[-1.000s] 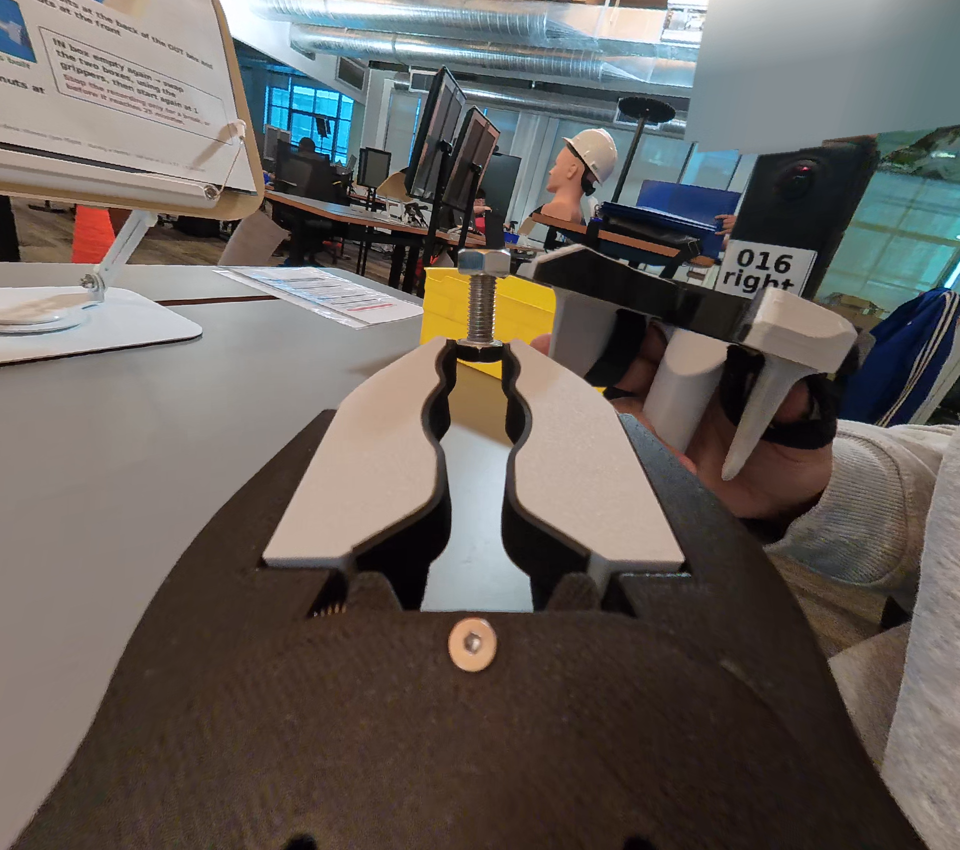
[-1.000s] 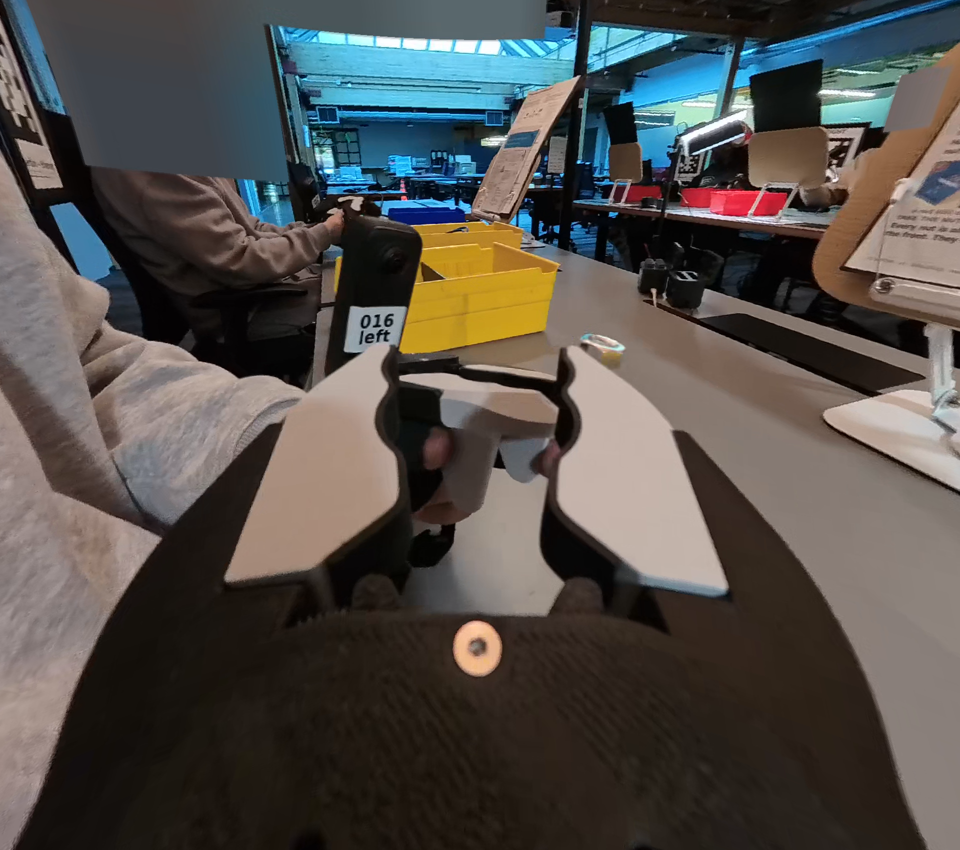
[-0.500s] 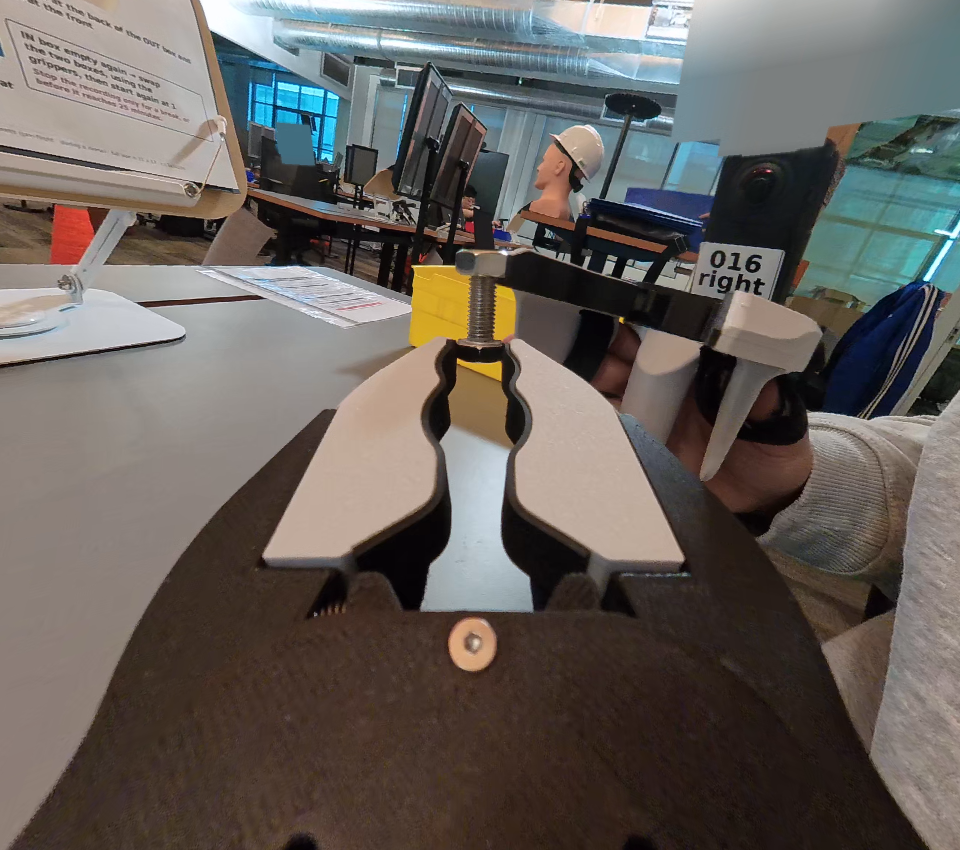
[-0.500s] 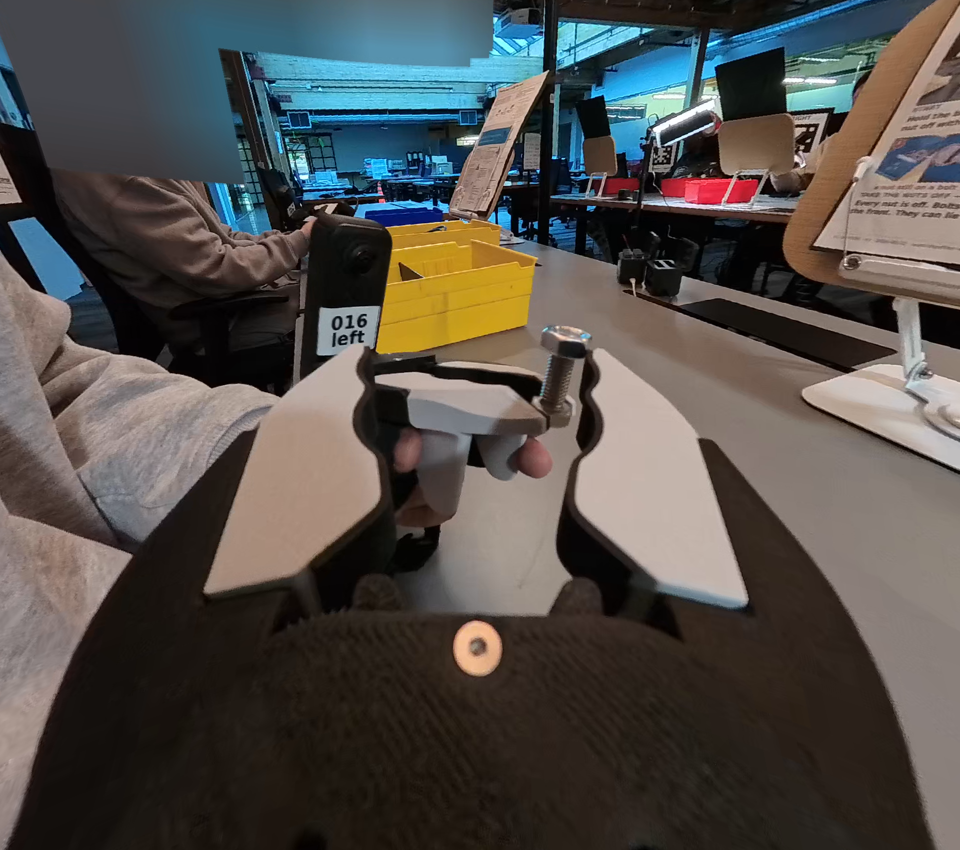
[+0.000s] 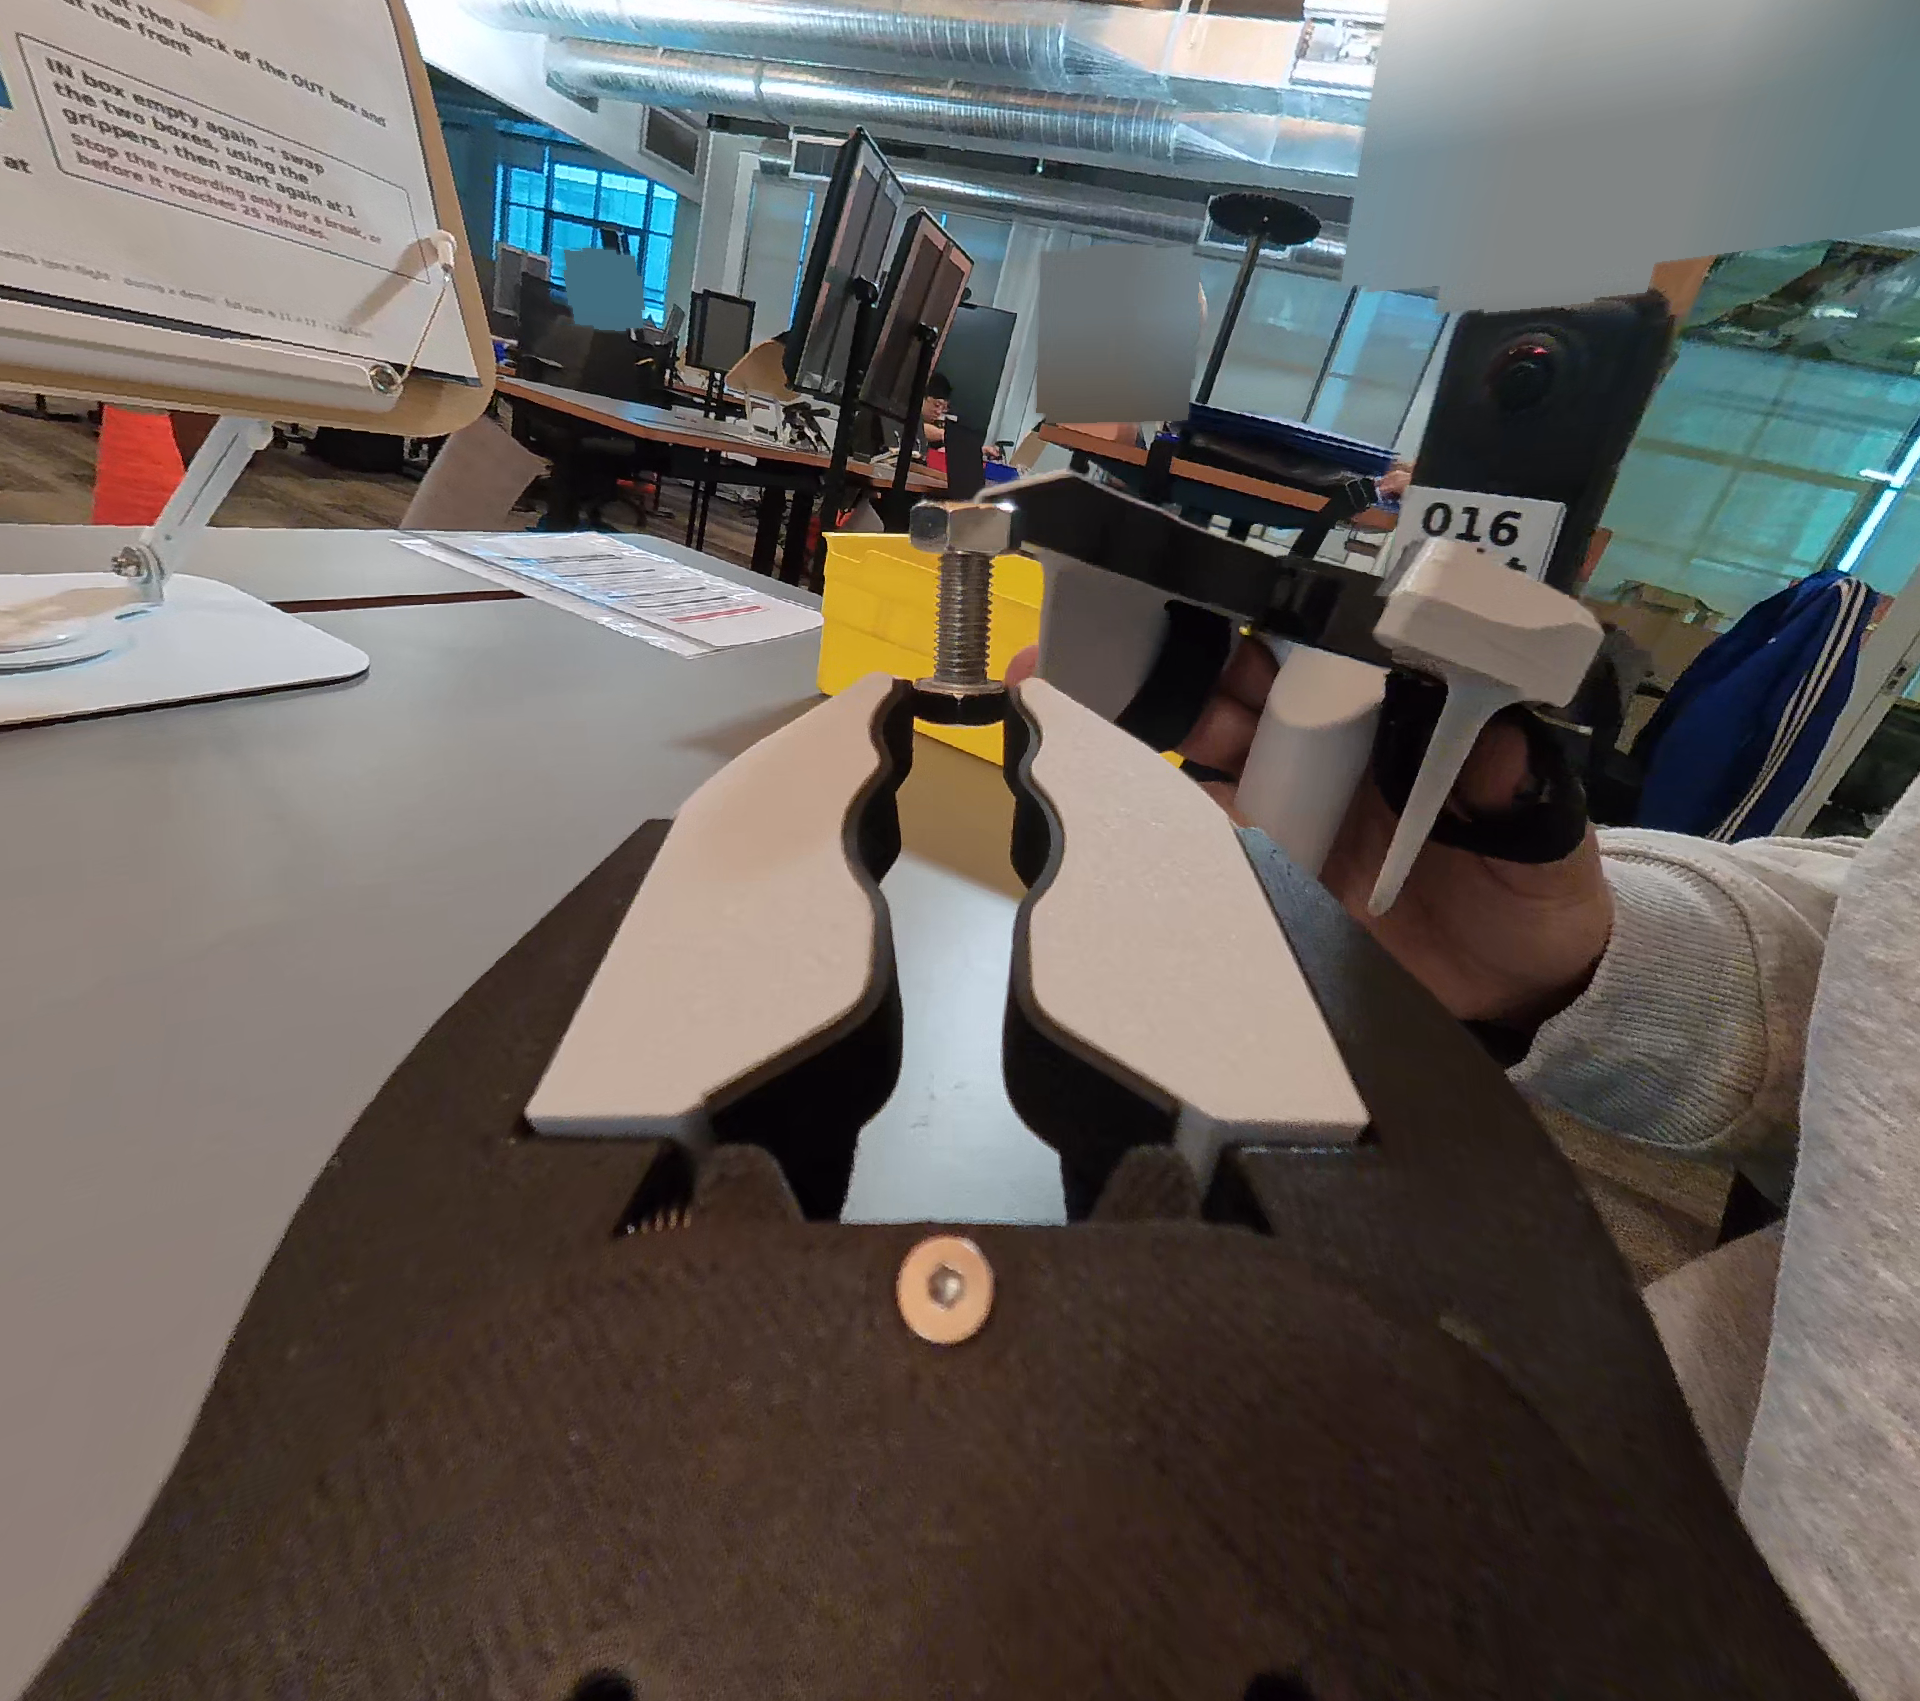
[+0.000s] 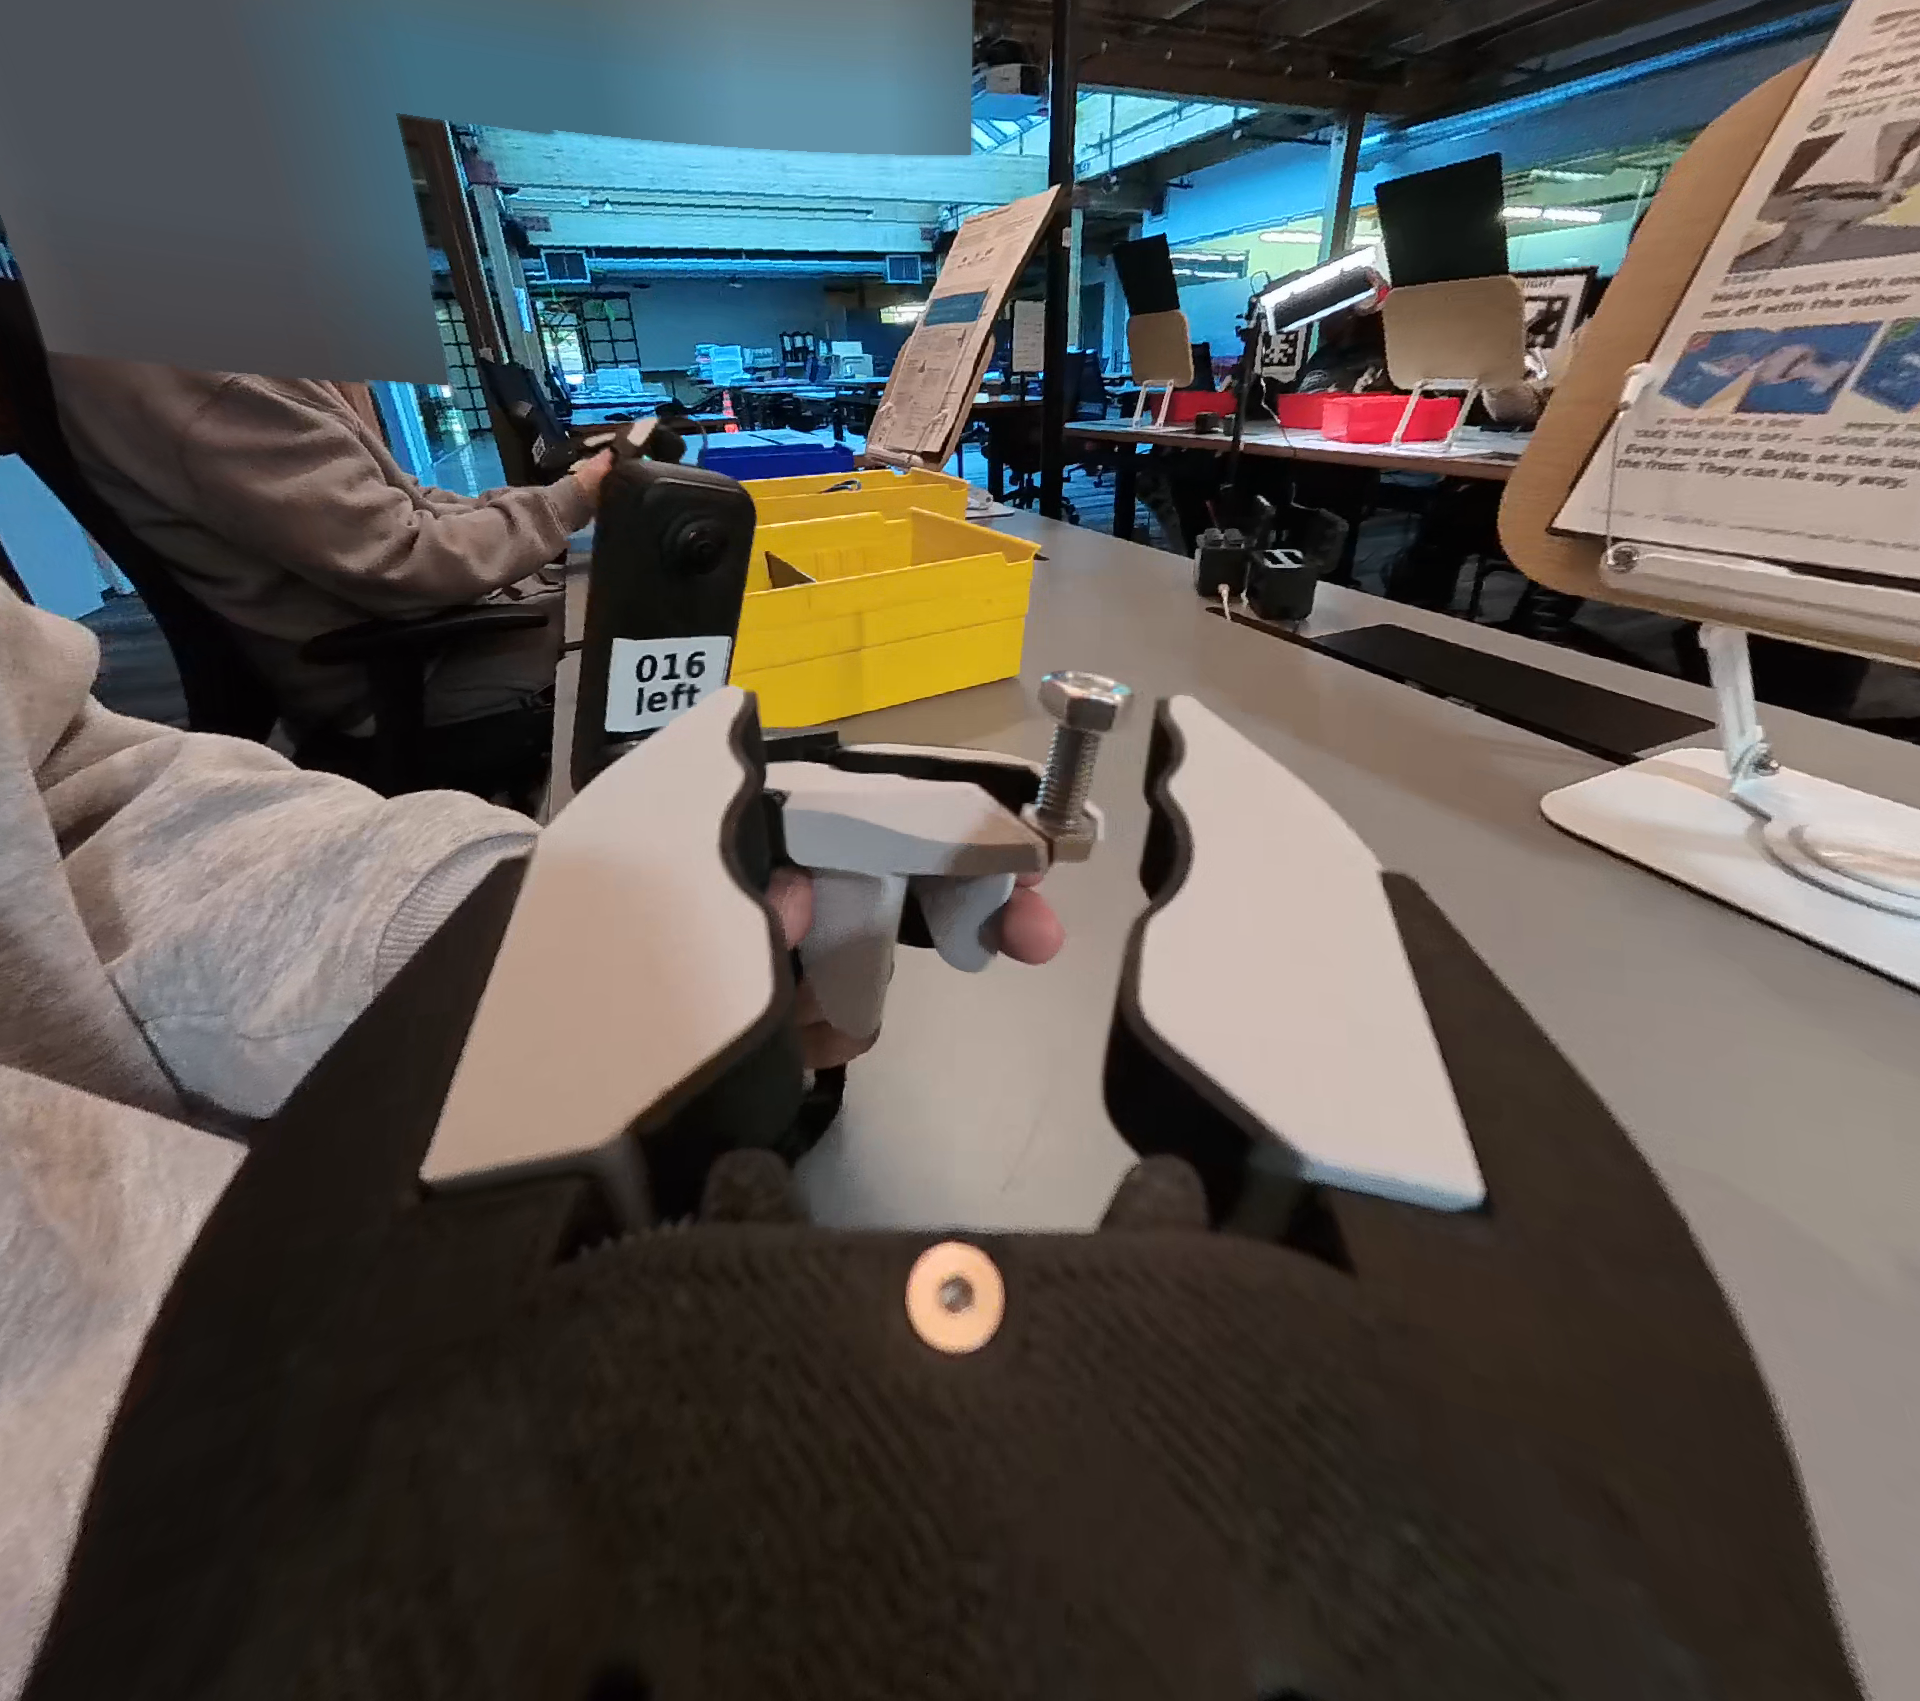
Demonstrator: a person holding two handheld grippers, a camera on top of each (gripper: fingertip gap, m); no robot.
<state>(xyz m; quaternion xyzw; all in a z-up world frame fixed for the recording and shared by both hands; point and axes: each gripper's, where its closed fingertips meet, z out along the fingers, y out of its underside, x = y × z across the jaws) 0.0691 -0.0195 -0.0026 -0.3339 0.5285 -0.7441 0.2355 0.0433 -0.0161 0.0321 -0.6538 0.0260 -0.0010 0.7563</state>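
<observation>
A steel hex bolt point(image 5: 961, 612) stands upright, head on top, with a nut point(image 5: 958, 693) at its lower end. My left gripper point(image 5: 958, 701) is shut on the nut and holds the bolt above the grey table point(image 5: 312, 872). My right gripper point(image 6: 956, 737) is open. Its fingers flank the bolt point(image 6: 1075, 763), whose head sits nearer the right finger point(image 6: 1278, 924). The right wrist view shows the left gripper point(image 6: 1044, 841) side-on, in a person's hand. In the left wrist view the right gripper point(image 5: 1013, 508) comes in from the right at the height of the bolt head.
Yellow bins point(image 6: 883, 602) stand on the table beyond the grippers and also show in the left wrist view point(image 5: 904, 623). A document stand point(image 6: 1766, 404) with a white base point(image 6: 1714, 830) is at the right. A black mat point(image 6: 1507, 685) and a laminated sheet point(image 5: 623, 586) lie flat. A seated person point(image 6: 260, 508) is at the left. My right fingertips sit around 4 cm from my left ones.
My right gripper has moved toward the bolt, and its open fingers now stand on both sides of the bolt head. The left gripper has kept its hold on the nut.
</observation>
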